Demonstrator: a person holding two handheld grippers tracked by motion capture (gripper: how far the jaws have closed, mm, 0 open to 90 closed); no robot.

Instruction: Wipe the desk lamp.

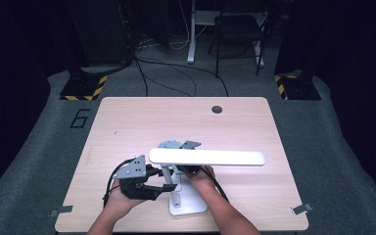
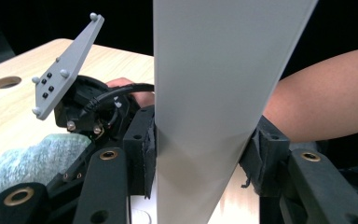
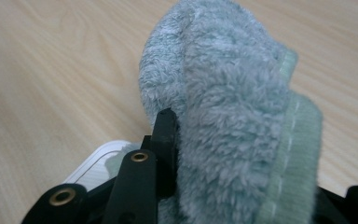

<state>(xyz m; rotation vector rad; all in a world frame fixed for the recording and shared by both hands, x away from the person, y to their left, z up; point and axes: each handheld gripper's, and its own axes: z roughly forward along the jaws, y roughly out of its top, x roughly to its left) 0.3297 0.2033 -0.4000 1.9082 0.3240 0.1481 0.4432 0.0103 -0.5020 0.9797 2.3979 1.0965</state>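
From above, you are working at the near edge of the table (image 1: 127, 122), where a white lamp (image 1: 206, 157) is standing on its flat base (image 1: 192, 201), its long head lying level over both of your hands. Your left gripper (image 1: 152, 187) is reaching in to the lamp's post from the left. The left gripper view is showing what the high view is hiding: the jaws are pinching the pale post (image 2: 214, 93) between their pads, and your right gripper (image 2: 98, 109) with its grey plate is sitting just behind. The right gripper view is showing your right gripper (image 3: 205, 154) pinching a fluffy blue-green cloth (image 3: 233, 116) with a stitched hem, bunched up over the wood. A "6" (image 1: 80, 118) is marked on the floor beyond the table's far left corner. A chair (image 1: 239, 29) and loose cables (image 1: 176, 68) are lying farther back.
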